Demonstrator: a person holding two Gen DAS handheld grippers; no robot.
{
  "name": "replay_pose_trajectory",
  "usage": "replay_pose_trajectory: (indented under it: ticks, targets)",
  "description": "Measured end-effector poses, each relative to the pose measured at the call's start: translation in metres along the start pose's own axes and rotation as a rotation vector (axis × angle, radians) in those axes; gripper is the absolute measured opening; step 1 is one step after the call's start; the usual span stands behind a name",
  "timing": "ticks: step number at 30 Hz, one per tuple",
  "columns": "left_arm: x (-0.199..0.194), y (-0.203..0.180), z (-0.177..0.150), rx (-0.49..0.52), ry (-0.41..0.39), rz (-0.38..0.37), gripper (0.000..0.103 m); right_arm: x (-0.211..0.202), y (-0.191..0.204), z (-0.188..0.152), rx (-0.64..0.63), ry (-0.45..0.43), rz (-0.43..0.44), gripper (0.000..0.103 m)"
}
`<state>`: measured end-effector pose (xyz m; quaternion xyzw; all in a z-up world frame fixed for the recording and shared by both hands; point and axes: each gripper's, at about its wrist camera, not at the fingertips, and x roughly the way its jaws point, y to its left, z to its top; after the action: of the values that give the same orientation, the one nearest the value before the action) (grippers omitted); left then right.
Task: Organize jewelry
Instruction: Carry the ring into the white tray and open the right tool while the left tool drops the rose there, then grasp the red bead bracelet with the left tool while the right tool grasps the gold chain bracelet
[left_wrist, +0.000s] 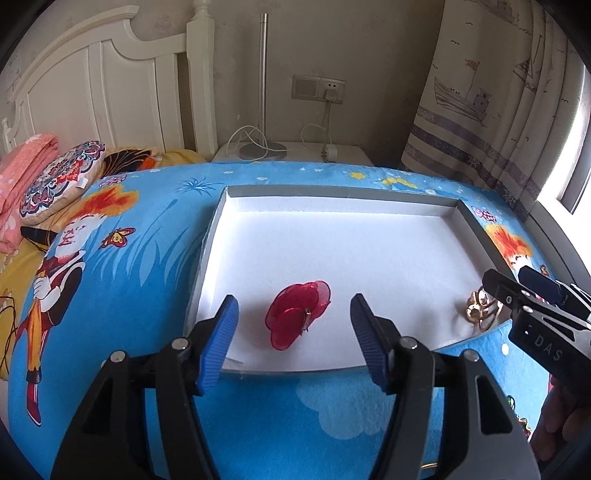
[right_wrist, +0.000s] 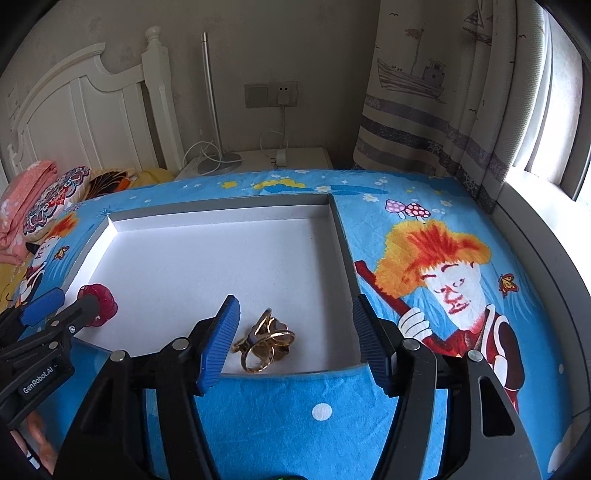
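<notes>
A shallow grey-rimmed tray with a white floor lies on the blue cartoon blanket. A red gauze flower brooch rests on its floor near the front left. My left gripper stands open just above it, one blue pad on each side, touching nothing. A gold clip of looped metal lies at the tray's front right corner. My right gripper is open around that spot, its left pad close beside the clip. In the right wrist view the left gripper partly hides the brooch. The right gripper also shows at the left wrist view's edge.
Blue cartoon blanket covers the bed around the tray. Pillows and a folded pink quilt lie at the far left by the white headboard. A nightstand with lamp base and cables stands behind. Curtains hang at the right.
</notes>
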<state>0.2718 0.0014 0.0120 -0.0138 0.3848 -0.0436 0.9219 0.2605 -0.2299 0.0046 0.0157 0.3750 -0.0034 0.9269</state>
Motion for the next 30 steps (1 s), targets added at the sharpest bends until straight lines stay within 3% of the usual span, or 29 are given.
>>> replay_pose_trajectory:
  ticks: [9, 18, 24, 30]
  targets:
    - [-0.038, 0.007, -0.009, -0.033, -0.071, 0.024, 0.083, -0.032, -0.023, -0.019, 0.033, -0.028, -0.022, 0.068]
    - [-0.081, 0.018, -0.047, -0.051, -0.087, 0.035, 0.084, -0.061, -0.040, -0.057, 0.037, -0.019, -0.034, 0.072]
    - [-0.112, 0.019, -0.079, -0.002, -0.124, 0.063, 0.084, -0.085, -0.050, -0.087, 0.040, -0.023, -0.037, 0.074]
    - [-0.128, 0.020, -0.116, 0.004, -0.042, 0.034, 0.084, -0.106, -0.061, -0.115, 0.055, -0.027, -0.048, 0.075]
